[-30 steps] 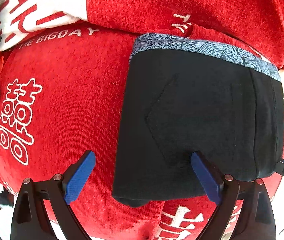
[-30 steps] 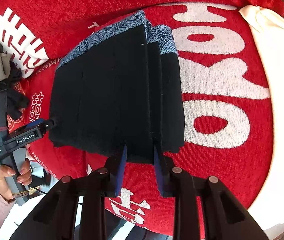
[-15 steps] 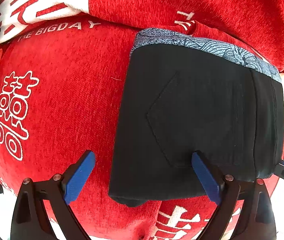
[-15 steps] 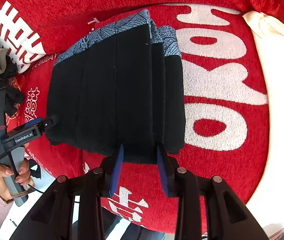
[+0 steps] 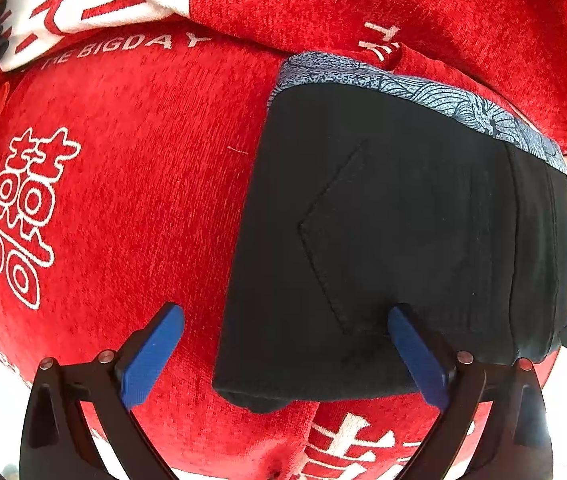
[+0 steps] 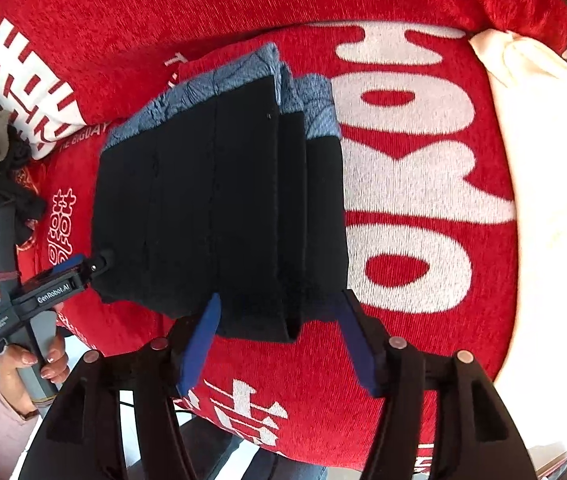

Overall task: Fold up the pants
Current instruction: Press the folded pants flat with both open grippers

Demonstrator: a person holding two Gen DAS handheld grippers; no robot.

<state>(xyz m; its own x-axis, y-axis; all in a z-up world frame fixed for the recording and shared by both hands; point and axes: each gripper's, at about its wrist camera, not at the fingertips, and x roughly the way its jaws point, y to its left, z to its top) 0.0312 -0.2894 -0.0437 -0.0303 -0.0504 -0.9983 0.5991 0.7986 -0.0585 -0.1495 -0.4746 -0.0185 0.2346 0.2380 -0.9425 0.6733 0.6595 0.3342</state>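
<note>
Both tongs are spread wide and holding nothing. My left gripper sits at the near edge of the folded black pants; one blue pad rests over the fabric by the back pocket stitching and the other hangs over the red blanket beside the pants. My right gripper straddles the near end of the pants with a blue pad on each side; can't tell if either is touching the cloth. The pants lie stacked in layers in the middle of the blanket, blue patterned waistband at the far end. A cream cloth is off to the right of the pants, well apart
</note>
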